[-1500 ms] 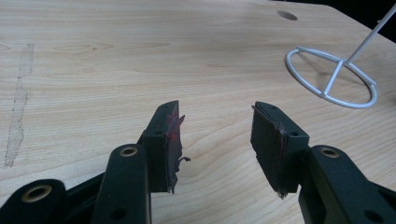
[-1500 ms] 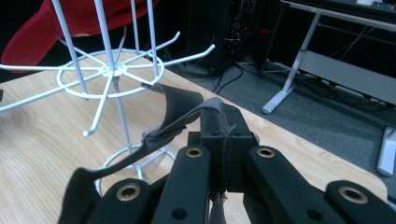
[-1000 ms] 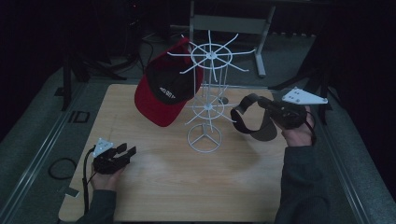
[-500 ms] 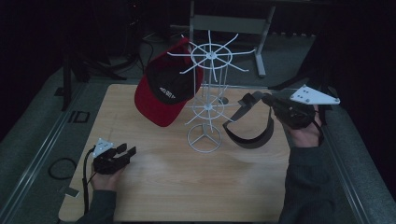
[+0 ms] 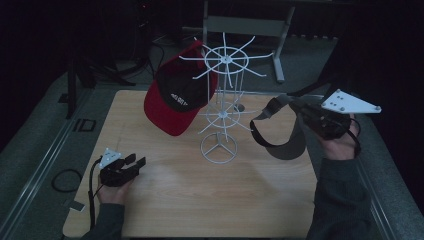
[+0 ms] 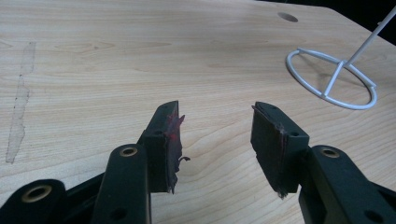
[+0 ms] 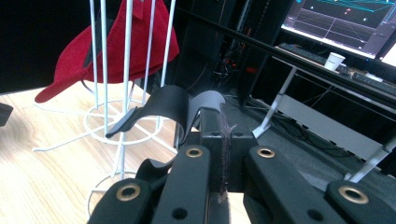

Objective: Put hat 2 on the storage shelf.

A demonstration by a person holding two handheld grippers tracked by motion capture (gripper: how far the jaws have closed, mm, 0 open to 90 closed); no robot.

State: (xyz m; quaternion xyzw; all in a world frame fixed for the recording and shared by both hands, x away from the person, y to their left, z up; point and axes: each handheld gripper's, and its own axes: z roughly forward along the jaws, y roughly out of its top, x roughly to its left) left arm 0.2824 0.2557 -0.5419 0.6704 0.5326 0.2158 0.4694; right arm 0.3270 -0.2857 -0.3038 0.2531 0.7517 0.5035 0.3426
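A white wire hat rack point(image 5: 221, 107) stands on the wooden table point(image 5: 165, 200), its ring base point(image 6: 332, 78) in the left gripper view and its upright wires point(image 7: 125, 60) in the right gripper view. A red cap point(image 5: 179, 97) point(image 7: 112, 51) hangs on the rack's left side. My right gripper point(image 5: 306, 109) point(image 7: 223, 122) is shut on a black visor point(image 5: 278, 131) point(image 7: 166, 106), held in the air right of the rack, brim hanging down. My left gripper point(image 5: 136, 161) point(image 6: 215, 140) rests low on the table at the left, open, nothing between its jaws.
A desk frame point(image 5: 245, 25) stands behind the table on the dark floor. Monitors point(image 7: 345, 21) and a white cup point(image 7: 334, 60) sit on a desk in the right gripper view. A cable loop point(image 5: 65, 180) lies on the floor at the left.
My right gripper has lifted the black visor up and to the right, away from the rack's lower tier. The left gripper has stayed put.
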